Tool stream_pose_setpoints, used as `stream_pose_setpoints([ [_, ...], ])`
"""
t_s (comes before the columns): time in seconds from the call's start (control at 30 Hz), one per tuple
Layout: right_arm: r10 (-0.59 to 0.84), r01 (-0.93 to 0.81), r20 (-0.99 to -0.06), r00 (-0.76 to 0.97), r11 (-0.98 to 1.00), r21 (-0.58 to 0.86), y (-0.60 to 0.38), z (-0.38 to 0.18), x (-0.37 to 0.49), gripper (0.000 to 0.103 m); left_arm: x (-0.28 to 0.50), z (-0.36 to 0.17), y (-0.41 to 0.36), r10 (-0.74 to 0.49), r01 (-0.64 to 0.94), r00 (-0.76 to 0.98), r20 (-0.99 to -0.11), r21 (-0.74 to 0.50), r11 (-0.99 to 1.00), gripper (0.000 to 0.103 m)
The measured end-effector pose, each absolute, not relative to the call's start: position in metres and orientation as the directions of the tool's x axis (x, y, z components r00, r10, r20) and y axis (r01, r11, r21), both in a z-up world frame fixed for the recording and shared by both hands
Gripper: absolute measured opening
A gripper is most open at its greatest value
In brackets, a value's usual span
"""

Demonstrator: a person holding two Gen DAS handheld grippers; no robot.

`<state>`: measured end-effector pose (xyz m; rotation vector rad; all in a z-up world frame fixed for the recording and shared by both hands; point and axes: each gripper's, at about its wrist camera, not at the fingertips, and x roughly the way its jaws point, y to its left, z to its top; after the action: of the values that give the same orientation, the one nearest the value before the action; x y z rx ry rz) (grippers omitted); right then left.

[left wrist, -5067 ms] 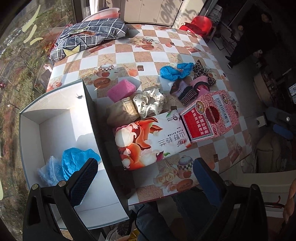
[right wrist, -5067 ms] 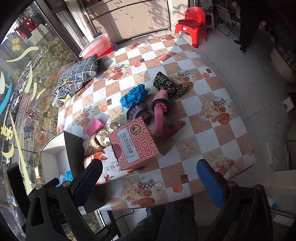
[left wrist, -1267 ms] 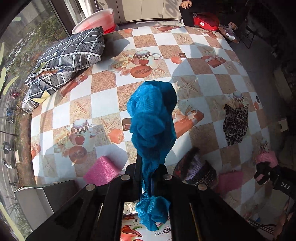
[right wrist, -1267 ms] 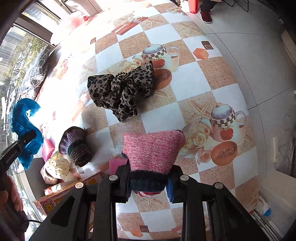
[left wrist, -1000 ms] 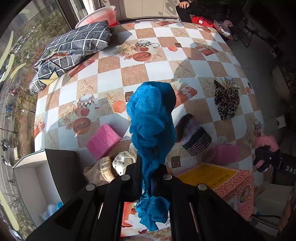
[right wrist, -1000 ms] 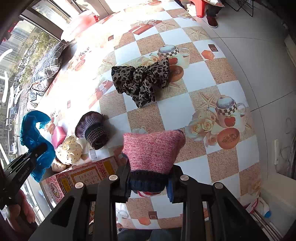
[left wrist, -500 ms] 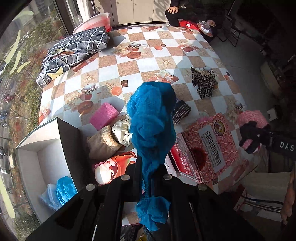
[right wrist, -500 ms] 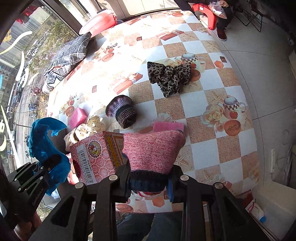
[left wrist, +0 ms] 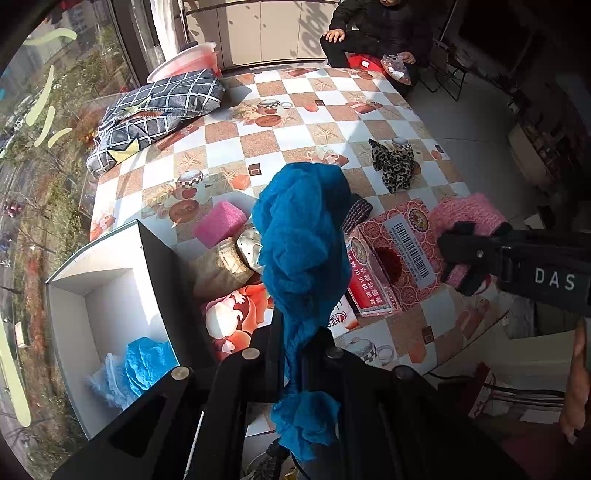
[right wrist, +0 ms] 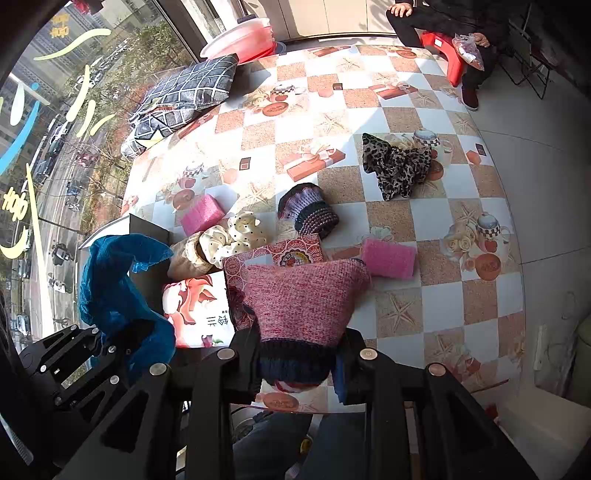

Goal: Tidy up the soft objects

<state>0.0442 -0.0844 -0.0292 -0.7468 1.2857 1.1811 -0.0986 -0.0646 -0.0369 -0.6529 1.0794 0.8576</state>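
My left gripper (left wrist: 301, 341) is shut on a blue mesh cloth (left wrist: 303, 236) and holds it high above the table's near edge; the cloth also shows in the right wrist view (right wrist: 114, 288). My right gripper (right wrist: 297, 354) is shut on a pink knit hat (right wrist: 306, 299) with a dark band, held above a red patterned box (right wrist: 284, 254); the hat also shows in the left wrist view (left wrist: 467, 218). A white open box (left wrist: 92, 306) at the left holds light blue cloths (left wrist: 136, 363).
On the checkered table (right wrist: 369, 88) lie a leopard scrunchie (right wrist: 397, 166), a purple knit hat (right wrist: 308, 212), a cream dotted scrunchie (right wrist: 236, 232), two pink sponges (right wrist: 201, 218) (right wrist: 388, 256), a floral box (right wrist: 199, 310) and a grey checked pillow (right wrist: 184, 96). A seated person (right wrist: 454, 22) is beyond.
Both grippers have drawn back and up from the table with their cloths still held. The view has widened, and the white box and the table's near edge have come into sight.
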Motion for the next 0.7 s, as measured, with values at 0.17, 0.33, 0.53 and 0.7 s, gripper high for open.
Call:
stream_pose_setpoints([
  [0.17, 0.234, -0.954, -0.964, -0.122, 0.241, 0.180, -0.079, -0.027, 0.023, 0.030, -0.118, -0.032, -0.066, 0.295, -0.864, 0.221, -0.930, -0.046, 0.502, 0.006],
  [0.33, 0.227, -0.966, -0.966, -0.128, 0.191, 0.173, -0.074, -0.027, 0.001, 0.030, -0.135, -0.030, -0.069, 0.310, -0.879, 0.217, -0.926, -0.047, 0.475, 0.006],
  [0.53, 0.223, -0.978, -0.966, -0.129, 0.131, 0.161, -0.068, -0.024, -0.023, 0.030, -0.156, -0.024, -0.069, 0.342, -0.902, 0.211, -0.916, -0.048, 0.428, 0.006],
  [0.7, 0.213, -0.986, -0.968, -0.130, 0.078, 0.150, -0.062, -0.024, -0.042, 0.030, -0.175, -0.022, -0.069, 0.360, -0.923, 0.203, -0.911, -0.056, 0.381, 0.006],
])
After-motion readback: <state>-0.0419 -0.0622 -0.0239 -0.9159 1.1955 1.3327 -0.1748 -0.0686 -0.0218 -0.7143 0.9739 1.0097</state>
